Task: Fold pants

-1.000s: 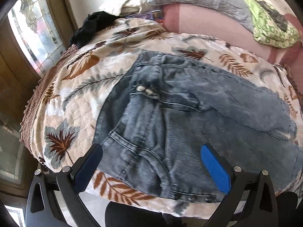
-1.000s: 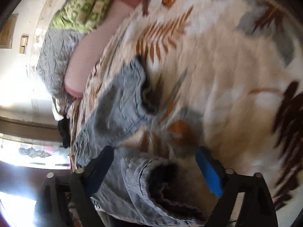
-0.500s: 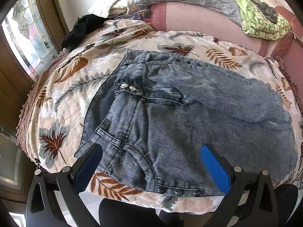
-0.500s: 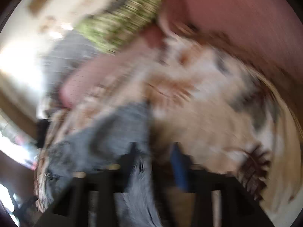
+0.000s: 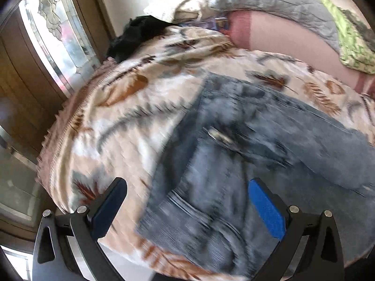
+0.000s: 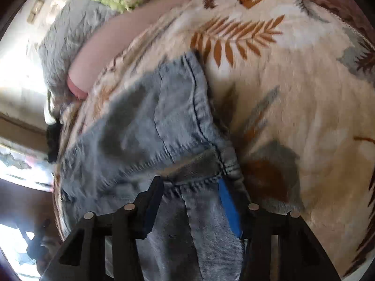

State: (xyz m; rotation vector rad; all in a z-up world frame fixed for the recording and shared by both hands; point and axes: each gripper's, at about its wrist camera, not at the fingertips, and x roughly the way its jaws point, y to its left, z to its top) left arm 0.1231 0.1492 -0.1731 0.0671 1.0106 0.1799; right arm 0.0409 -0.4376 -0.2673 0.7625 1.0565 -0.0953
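My right gripper [image 6: 191, 194] sits nearest the work: its jaws are closing, and a bunched hem of the jeans [image 6: 150, 126] lies between the pads, the denim running under the fingers and back toward me. Whether the pads already bite the cloth I cannot tell for sure; the fabric fills the gap and looks squeezed. From that hem the leg stretches away and to the left across the leaf-print quilt [image 6: 293, 75], so its long axis runs from my right hand toward my left.

My left gripper [image 5: 186, 201] hangs with its fingers spread wide and nothing between them. It hovers above the waist end of the jeans [image 5: 234, 164], where the pocket seams and rivets lie just beyond the pads. The denim spreads off to the right from there.

Judging by this, the right hand is the one placed to carry its end over. Beyond the jeans lie a pink bolster [image 5: 288, 44] and a grey pillow [image 5: 269, 2].
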